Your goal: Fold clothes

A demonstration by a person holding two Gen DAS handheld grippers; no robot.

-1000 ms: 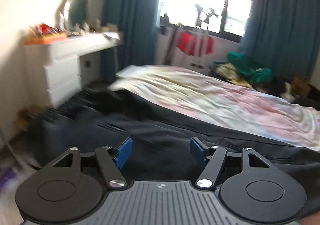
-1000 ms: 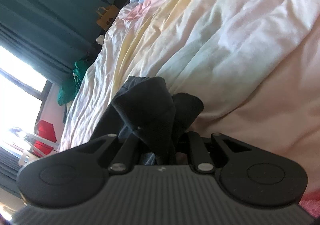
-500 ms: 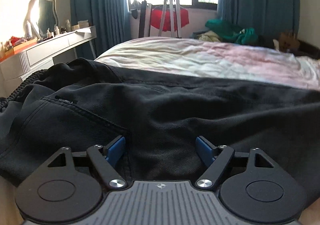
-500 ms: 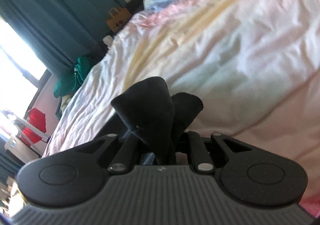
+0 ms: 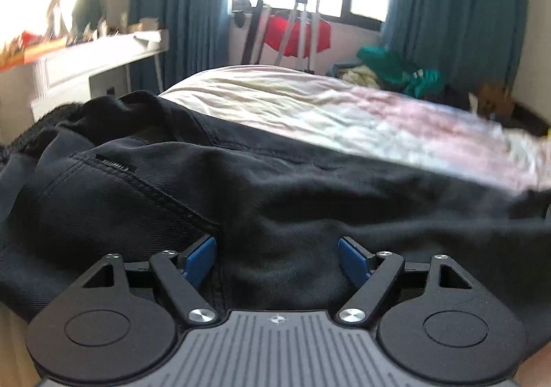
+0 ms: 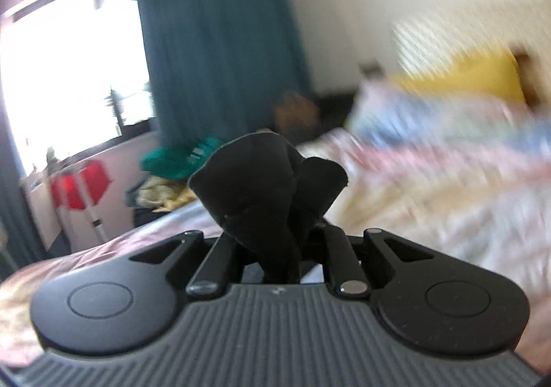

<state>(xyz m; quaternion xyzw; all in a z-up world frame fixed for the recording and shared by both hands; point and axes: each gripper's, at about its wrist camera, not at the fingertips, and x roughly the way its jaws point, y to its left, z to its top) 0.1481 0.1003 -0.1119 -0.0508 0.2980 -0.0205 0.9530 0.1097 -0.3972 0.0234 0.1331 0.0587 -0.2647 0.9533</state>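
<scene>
Now the right gripper (image 6: 275, 242) points almost level across the room, where a second ago it was rolled on its side with the bedding filling its view. Its jaws are pressed together on a bunch of black fabric (image 6: 265, 187), which sticks up in two crumpled lobes just ahead of the fingers, as it did before. Behind the fabric the bed (image 6: 430, 208) is blurred; a yellow pillow (image 6: 482, 77) lies far off to the right, a teal curtain (image 6: 220, 35) hangs straight ahead and a bright window (image 6: 69, 60) is to the left.

The left gripper (image 5: 277, 258) has sunk closer to the black garment (image 5: 241, 187), which a second ago lay farther ahead and lower in its view. Its blue pads (image 5: 198, 259) stand spread wider than before, with a fold of cloth lying between them; the pads do not press it. The garment lies spread across the near edge of the bed, directly in front of this gripper. Beyond it is pale pink and cream bedding (image 5: 344, 111). A white dresser (image 5: 93, 63) stands to the left, and a green clothes pile (image 5: 396, 70) to the right.
</scene>
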